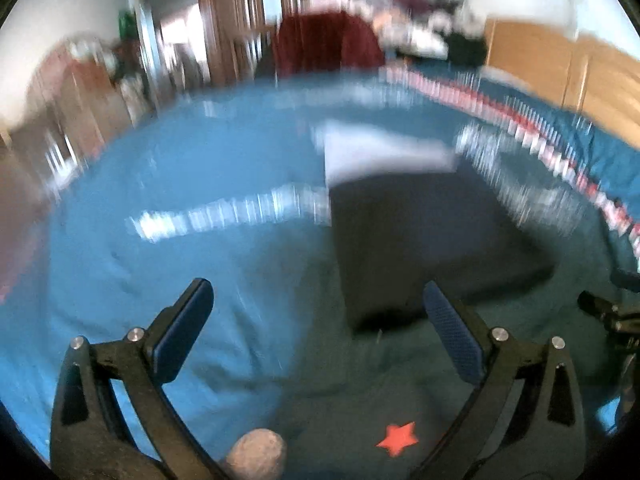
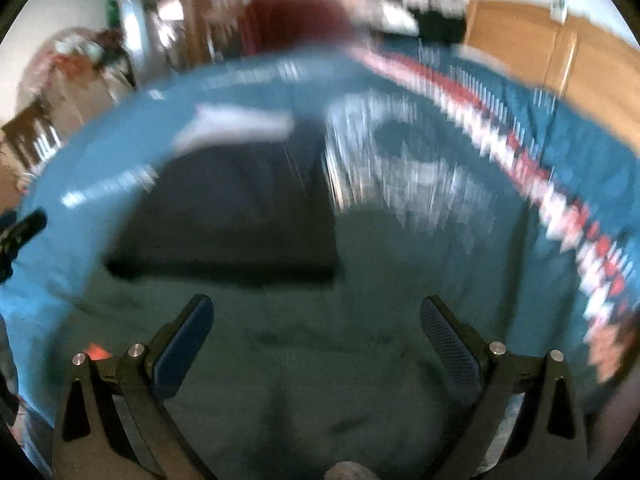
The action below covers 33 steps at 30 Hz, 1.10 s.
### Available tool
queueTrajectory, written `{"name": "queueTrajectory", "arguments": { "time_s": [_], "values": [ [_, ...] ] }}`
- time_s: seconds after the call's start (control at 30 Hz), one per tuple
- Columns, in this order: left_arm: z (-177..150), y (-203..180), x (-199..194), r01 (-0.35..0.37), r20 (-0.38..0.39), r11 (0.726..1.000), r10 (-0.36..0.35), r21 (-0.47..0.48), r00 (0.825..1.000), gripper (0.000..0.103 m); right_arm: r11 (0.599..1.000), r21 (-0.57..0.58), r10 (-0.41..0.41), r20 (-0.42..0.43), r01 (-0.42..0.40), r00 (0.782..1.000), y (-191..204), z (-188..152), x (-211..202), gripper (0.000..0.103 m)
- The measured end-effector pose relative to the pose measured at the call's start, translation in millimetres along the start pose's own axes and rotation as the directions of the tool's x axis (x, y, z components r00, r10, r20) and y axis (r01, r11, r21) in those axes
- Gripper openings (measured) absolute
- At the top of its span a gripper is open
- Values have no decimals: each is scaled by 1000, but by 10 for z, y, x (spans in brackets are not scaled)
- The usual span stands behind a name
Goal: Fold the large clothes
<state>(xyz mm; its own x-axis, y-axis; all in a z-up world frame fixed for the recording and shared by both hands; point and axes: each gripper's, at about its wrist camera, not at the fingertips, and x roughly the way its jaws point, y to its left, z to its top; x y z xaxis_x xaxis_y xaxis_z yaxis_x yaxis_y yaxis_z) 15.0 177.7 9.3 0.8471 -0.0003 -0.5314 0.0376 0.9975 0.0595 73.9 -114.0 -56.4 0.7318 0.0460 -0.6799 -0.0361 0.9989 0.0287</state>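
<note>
Both views are motion-blurred. A folded dark navy garment (image 1: 420,240) with a white patch at its far end lies on a teal bedspread (image 1: 160,208). My left gripper (image 1: 320,332) hovers open just in front of the garment's near left corner, nothing between its blue pads. In the right wrist view the same dark garment (image 2: 240,216) lies ahead and to the left. My right gripper (image 2: 316,340) is open over bare bedspread (image 2: 400,280), short of the garment's near edge. The other gripper's black tip (image 2: 24,228) shows at the left edge.
A red-and-white patterned band (image 1: 552,148) runs along the bedspread's right side. Behind the bed stand a dark red chair (image 1: 324,44), wooden wardrobe doors (image 1: 240,20), a light wooden headboard (image 1: 560,64) and a pile of clothes (image 1: 432,28). A red star (image 1: 398,438) marks the bedspread near me.
</note>
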Motion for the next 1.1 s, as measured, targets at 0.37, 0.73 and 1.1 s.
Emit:
{"name": "queueTrajectory", "arguments": {
  "time_s": [0.37, 0.73, 1.1],
  "values": [
    [621, 49, -1216, 85, 204, 988, -58, -126, 977, 103, 999, 37, -40, 257, 32, 966, 175, 716, -1594, 103],
    [462, -230, -1213, 58, 84, 998, -56, -31, 995, 103, 994, 39, -107, 198, 101, 974, 190, 610, -1681, 103],
    [370, -304, -1259, 37, 77, 999, -39, 28, 996, 103, 996, 43, -82, 164, 76, 983, 195, 520, -1655, 103]
  ]
}}
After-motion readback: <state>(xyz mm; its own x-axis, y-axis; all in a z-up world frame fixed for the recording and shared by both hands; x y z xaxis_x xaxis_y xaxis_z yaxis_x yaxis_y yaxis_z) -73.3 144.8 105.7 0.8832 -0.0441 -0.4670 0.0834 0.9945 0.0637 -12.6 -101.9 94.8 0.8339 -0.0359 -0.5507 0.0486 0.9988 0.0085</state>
